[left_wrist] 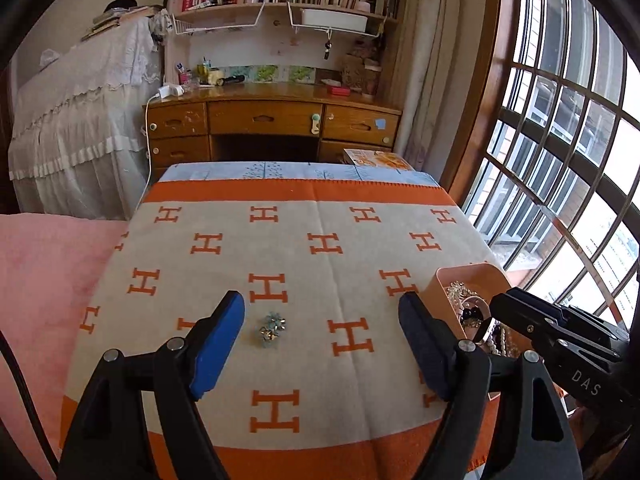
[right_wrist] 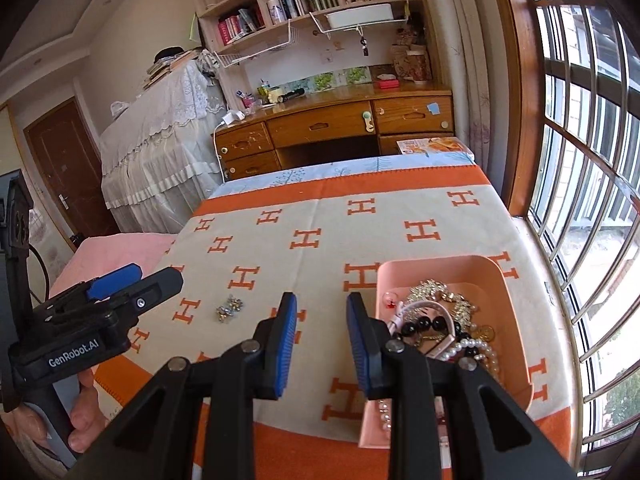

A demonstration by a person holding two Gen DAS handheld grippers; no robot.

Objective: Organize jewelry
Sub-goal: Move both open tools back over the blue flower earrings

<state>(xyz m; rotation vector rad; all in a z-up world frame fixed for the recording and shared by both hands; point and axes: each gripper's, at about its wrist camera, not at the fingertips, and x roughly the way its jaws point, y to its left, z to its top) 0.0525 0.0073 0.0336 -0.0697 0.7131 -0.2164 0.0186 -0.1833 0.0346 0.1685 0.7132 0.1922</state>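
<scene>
1. Two tools are above a blanket (left_wrist: 320,360) with orange H letters; I cannot tell whether a bed or a desk lies under it.
2. The left tool (left_wrist: 322,340) has its two blue pads spread wide, and nothing is between them.
3. A small cluster of pale blue and gold jewelry (left_wrist: 271,330) lies on the blanket, in the gap of the left tool as its own camera sees it, nearer the left pad and touching neither.
4. In the right wrist view the same cluster (right_wrist: 229,307) lies apart from both tools, between them.
5. The right tool (right_wrist: 322,344) has its pads partly apart, with a narrow gap. The gap is empty; only the blanket shows through it.
6. A pink tray (right_wrist: 516,320) stands on the blanket just to the right of the right tool. It is full of mixed jewelry: pearl strands (right_wrist: 480,350), black beads (right_wrist: 424,325) and gold pieces (right_wrist: 436,292).
7. The right finger of the right tool overlaps the left edge of the tray in the picture; if it touches, I cannot tell.
8. A hand (right_wrist: 84,420) grips the handle of the left tool.
</scene>
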